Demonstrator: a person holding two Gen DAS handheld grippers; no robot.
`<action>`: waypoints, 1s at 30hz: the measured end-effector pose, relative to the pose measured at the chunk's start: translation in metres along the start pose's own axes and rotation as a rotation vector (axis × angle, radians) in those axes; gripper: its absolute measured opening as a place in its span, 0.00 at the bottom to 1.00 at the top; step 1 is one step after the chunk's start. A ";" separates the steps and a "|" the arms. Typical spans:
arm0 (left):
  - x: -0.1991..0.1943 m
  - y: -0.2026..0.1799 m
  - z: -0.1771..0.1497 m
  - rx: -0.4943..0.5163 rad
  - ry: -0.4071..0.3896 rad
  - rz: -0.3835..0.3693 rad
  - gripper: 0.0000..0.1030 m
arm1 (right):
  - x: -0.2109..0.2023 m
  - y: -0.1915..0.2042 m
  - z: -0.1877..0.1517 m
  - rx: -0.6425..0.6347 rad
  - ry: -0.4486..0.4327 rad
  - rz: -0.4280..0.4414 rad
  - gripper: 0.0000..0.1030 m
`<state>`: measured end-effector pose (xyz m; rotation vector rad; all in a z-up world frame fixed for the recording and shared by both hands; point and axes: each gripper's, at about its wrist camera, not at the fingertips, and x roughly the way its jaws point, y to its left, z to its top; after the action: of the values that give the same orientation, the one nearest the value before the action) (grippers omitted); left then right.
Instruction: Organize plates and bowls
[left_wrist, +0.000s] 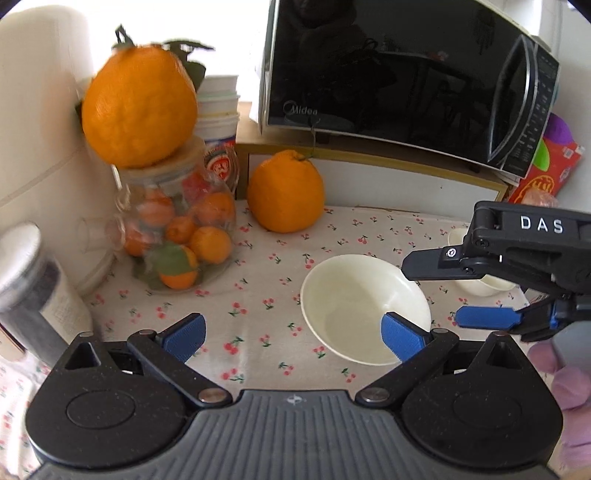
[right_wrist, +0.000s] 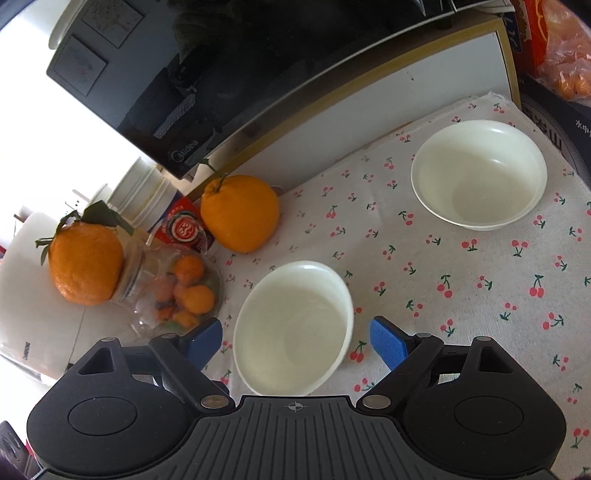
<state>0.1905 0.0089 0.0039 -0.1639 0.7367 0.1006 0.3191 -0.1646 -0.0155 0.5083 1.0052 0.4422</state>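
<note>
While both hover above the bench (right_wrist: 480, 258):
Left hand-held gripper (left_wrist: 291, 332): spread, empty.
Right hand-held gripper (right_wrist: 295, 341): spread, straddling near white bowl (right_wrist: 291, 328).
Far white bowl (right_wrist: 478, 173): apart.

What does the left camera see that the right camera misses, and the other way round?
Only the left view shows the right gripper from outside, jaws open, and a dark-lidded canister. Only the right view shows the far bowl whole. Both share the near bowl, the loose orange, the jar of oranges, the microwave and the cherry-print cloth.
</note>
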 end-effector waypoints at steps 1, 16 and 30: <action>0.003 0.000 0.000 -0.015 0.006 -0.001 0.94 | 0.003 -0.002 0.000 0.004 -0.001 0.002 0.86; 0.035 -0.004 -0.009 -0.143 0.074 -0.017 0.68 | 0.021 -0.027 -0.004 0.032 -0.005 -0.010 0.86; 0.043 -0.006 -0.011 -0.183 0.111 -0.048 0.43 | 0.028 -0.029 -0.007 0.022 -0.013 -0.041 0.82</action>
<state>0.2158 0.0029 -0.0323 -0.3638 0.8341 0.1140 0.3295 -0.1710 -0.0545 0.5092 1.0072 0.3911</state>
